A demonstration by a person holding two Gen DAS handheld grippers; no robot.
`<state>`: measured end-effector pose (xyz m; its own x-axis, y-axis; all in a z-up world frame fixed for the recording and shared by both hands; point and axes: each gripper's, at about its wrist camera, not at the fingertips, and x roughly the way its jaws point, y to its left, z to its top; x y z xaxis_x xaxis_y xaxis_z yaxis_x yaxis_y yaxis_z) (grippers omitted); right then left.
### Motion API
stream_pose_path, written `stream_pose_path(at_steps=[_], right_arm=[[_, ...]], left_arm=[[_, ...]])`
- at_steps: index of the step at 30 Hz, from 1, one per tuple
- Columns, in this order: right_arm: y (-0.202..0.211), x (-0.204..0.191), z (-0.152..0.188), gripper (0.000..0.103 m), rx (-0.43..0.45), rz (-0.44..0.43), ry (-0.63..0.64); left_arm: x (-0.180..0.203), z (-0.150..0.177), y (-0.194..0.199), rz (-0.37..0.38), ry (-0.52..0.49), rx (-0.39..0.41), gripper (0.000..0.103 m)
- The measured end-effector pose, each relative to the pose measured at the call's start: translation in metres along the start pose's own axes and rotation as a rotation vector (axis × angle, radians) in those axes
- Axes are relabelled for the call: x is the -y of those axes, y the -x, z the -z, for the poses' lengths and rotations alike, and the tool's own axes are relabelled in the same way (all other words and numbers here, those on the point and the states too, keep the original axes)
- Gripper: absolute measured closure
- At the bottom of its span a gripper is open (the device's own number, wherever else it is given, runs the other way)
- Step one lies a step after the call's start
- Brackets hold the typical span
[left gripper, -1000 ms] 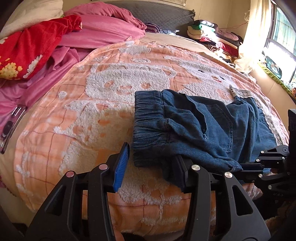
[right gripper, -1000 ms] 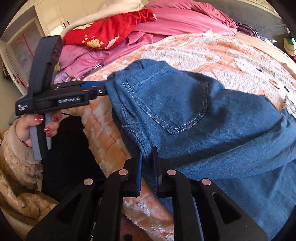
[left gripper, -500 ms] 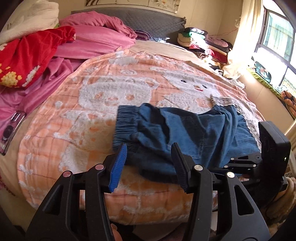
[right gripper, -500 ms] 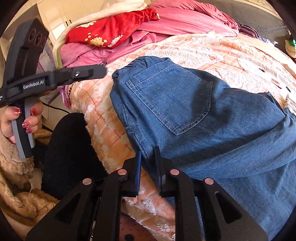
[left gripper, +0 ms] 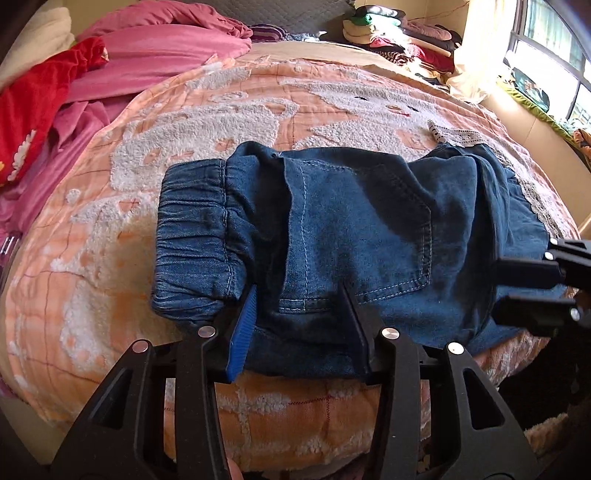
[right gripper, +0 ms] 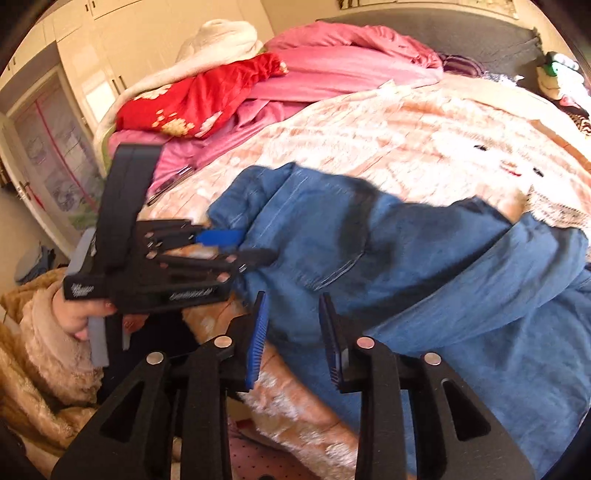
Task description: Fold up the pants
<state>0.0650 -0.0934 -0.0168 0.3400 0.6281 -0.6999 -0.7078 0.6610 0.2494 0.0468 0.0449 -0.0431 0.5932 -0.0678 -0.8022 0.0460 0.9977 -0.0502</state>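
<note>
Blue denim pants (left gripper: pixel 351 236) lie folded in a bundle on the near edge of the bed, elastic waistband (left gripper: pixel 195 243) at the left, back pocket facing up. My left gripper (left gripper: pixel 299 325) is open, its jaws on either side of the pants' near edge. It also shows in the right wrist view (right gripper: pixel 240 245), at the waistband end. My right gripper (right gripper: pixel 293 332) is open over the near edge of the pants (right gripper: pixel 424 266). It shows in the left wrist view (left gripper: pixel 532 291) at the pants' right end.
The bed has an orange and white fleece blanket (left gripper: pixel 207 110). Pink bedding (left gripper: pixel 155 59) and a red blanket (left gripper: pixel 33 110) are piled at the far left. Folded clothes (left gripper: pixel 399 33) are stacked at the headboard. A window (left gripper: pixel 554 48) is at the right.
My right gripper has opened and let go of the pants. My left gripper has moved forward onto the near edge of the pants. The pants now lie more bunched.
</note>
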Motion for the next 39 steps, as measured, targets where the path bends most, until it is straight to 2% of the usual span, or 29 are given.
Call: stream_pose_path(at_steps=[4, 6, 8, 12, 16, 19, 22, 26, 33, 39], right_arm=[[-0.015, 0.012, -0.006, 0.072, -0.037, 0.058, -0.011], [-0.03, 0.019, -0.003, 0.072, -0.097, 0.11, -0.041], [-0.042, 0.024, 0.002, 0.072, -0.137, 0.122, -0.067], [-0.042, 0.026, 0.003, 0.07, -0.132, 0.116, -0.09], [-0.027, 0.025, 0.003, 0.069, -0.101, 0.105, -0.105], [-0.009, 0.028, 0.0, 0.052, -0.047, 0.1, -0.13], [0.012, 0.033, -0.004, 0.051, 0.006, 0.123, -0.145], [0.034, 0.048, -0.004, 0.046, 0.053, 0.154, -0.174], [0.06, 0.084, -0.005, 0.043, 0.102, 0.234, -0.233], [0.071, 0.112, -0.009, 0.04, 0.111, 0.299, -0.261]], left_arm=[[0.0, 0.001, 0.0, 0.003, 0.007, 0.003, 0.065], [0.0, 0.001, 0.0, 0.003, 0.008, 0.003, 0.065], [0.002, 0.002, 0.001, 0.004, 0.01, 0.003, 0.065], [0.001, 0.003, 0.001, 0.005, 0.013, 0.003, 0.065], [0.0, 0.0, 0.003, 0.012, 0.024, 0.005, 0.065], [-0.001, -0.001, 0.009, 0.023, 0.042, 0.008, 0.065], [-0.001, -0.004, 0.019, 0.045, 0.068, 0.026, 0.064], [0.009, -0.011, 0.037, 0.068, 0.062, 0.063, 0.057], [0.04, -0.027, 0.047, 0.162, 0.016, 0.084, 0.056], [0.077, -0.034, 0.028, 0.281, -0.027, 0.027, 0.056]])
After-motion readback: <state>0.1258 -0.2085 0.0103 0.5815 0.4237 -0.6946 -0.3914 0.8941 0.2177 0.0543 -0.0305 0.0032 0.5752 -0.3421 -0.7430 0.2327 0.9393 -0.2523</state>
